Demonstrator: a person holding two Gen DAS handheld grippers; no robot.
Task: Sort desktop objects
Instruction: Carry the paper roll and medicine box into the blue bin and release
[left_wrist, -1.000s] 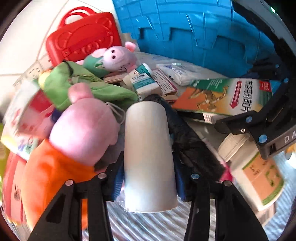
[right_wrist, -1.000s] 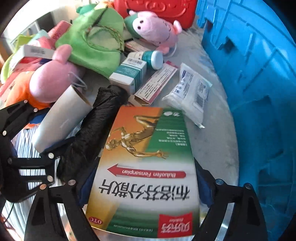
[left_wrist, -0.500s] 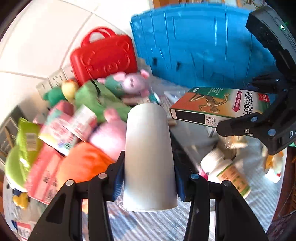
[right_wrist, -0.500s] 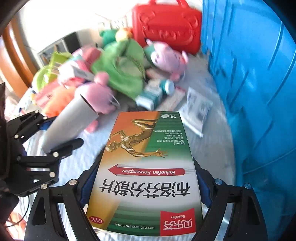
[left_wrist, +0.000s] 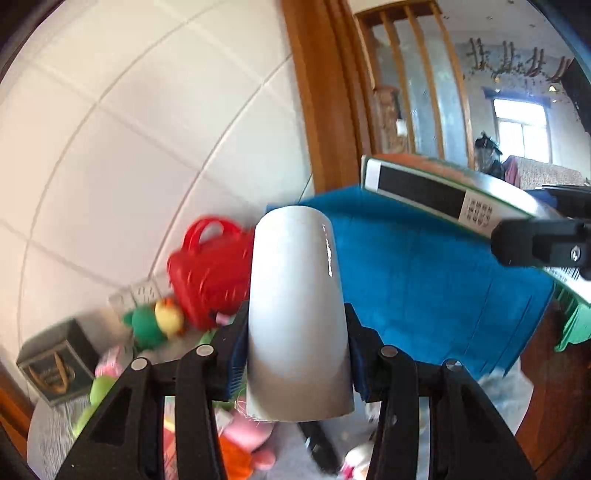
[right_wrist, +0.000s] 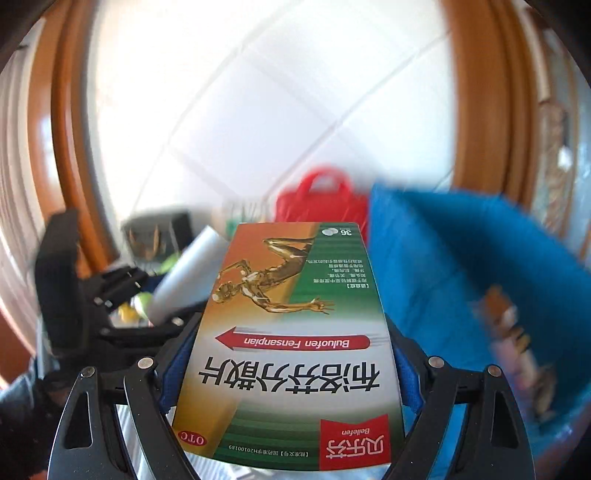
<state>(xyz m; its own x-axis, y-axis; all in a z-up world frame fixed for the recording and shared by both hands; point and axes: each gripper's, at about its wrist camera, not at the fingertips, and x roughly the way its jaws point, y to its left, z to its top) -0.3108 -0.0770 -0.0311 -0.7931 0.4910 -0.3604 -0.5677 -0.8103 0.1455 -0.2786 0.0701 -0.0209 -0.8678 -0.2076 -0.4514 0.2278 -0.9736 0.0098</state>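
Both claws have risen off the desk, left claw clamping the white tube, right claw the medicine box.

Bright daylight, blown-out white wall, motion-blurred clutter, fisheye-warped edges

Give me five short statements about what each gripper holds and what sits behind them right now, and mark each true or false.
1. The left gripper holds a white cylinder. True.
2. The right gripper is empty. False: its jaws clamp a medicine box.
3. The medicine box reads "Buluofen Fensanpian". True.
4. The handled case behind the cylinder is yellow. False: it is red.
5. The blue bin lies left of the red case in the left wrist view. False: it lies to its right.
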